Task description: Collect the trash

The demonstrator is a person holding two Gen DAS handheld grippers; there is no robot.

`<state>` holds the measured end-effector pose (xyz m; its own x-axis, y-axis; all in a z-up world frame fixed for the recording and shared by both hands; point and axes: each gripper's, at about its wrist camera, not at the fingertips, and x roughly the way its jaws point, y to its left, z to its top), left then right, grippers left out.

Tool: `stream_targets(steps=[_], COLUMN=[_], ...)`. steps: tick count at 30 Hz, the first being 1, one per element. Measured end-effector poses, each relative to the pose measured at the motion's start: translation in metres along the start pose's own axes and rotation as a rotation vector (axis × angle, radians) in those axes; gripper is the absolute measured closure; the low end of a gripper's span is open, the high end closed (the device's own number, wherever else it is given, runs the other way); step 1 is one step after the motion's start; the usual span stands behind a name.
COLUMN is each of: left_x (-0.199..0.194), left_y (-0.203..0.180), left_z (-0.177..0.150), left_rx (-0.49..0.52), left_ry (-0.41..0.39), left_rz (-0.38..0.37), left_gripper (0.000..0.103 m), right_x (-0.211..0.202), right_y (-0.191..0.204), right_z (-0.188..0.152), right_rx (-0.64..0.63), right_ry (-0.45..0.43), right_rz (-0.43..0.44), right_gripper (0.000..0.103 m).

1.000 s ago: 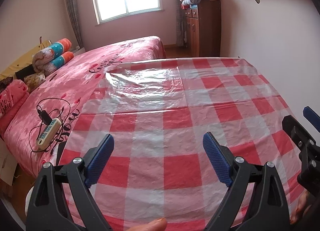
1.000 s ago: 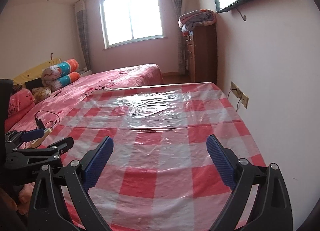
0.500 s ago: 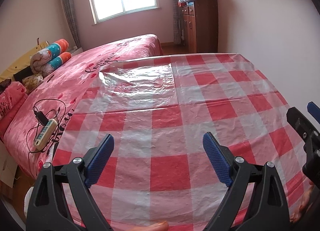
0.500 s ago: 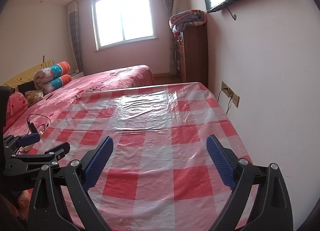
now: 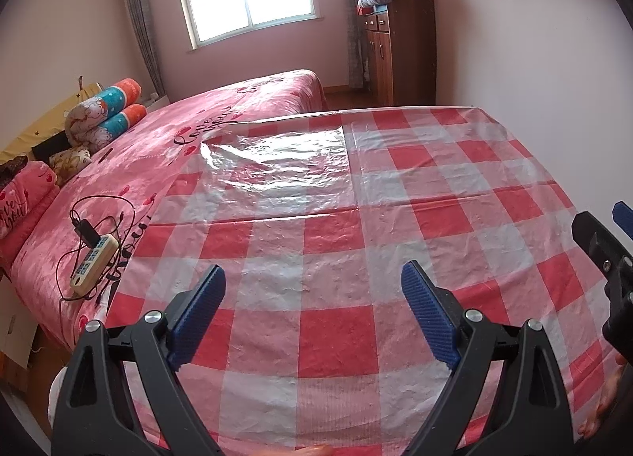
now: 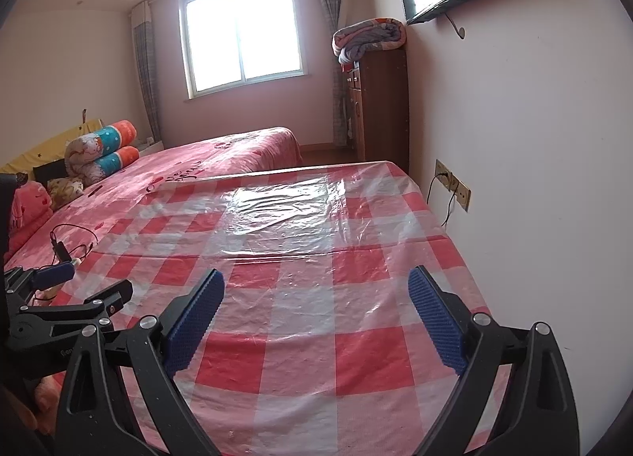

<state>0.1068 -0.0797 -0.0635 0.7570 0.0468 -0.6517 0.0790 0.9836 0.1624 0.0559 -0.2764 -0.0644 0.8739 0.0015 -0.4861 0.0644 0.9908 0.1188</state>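
Observation:
No trash shows in either view. A table with a red-and-white checked plastic cloth (image 5: 336,242) fills the foreground, also in the right wrist view (image 6: 316,298). My left gripper (image 5: 312,309) is open and empty above the near edge of the table. My right gripper (image 6: 316,313) is open and empty over the near right part of the table. The right gripper shows at the right edge of the left wrist view (image 5: 605,254). The left gripper shows at the left edge of the right wrist view (image 6: 67,298).
A pink bed (image 5: 190,147) adjoins the table's left side, with a power strip and cables (image 5: 93,262) and rolled quilts (image 5: 107,116) on it. A wooden cabinet (image 5: 399,52) stands at the far wall. The wall with sockets (image 6: 455,187) runs along the table's right.
Both grippers have pulled back and tilted up a little, so more of the table's near edge and the room shows. Both stay open and empty.

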Motion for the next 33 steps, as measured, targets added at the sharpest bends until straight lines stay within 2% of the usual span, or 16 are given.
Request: stream_targets(steps=[24,28,33], left_x=[0.004,0.006,0.019], left_y=[0.0,-0.001,-0.003], left_z=[0.001,0.001,-0.001], left_rx=[-0.024,-0.03,-0.028], left_ry=[-0.014,-0.017,0.015], left_rz=[-0.005,-0.02,0.0], left_gripper=[0.012,0.012,0.012], right_x=[0.007,0.011,0.021], right_y=[0.005,0.006,0.004], right_z=[-0.004,-0.006,-0.006], right_rx=[-0.02,-0.024,-0.019], right_ry=[0.018,0.039,0.077], right_rz=[0.0,-0.001,-0.002], right_gripper=[0.01,0.01,0.01])
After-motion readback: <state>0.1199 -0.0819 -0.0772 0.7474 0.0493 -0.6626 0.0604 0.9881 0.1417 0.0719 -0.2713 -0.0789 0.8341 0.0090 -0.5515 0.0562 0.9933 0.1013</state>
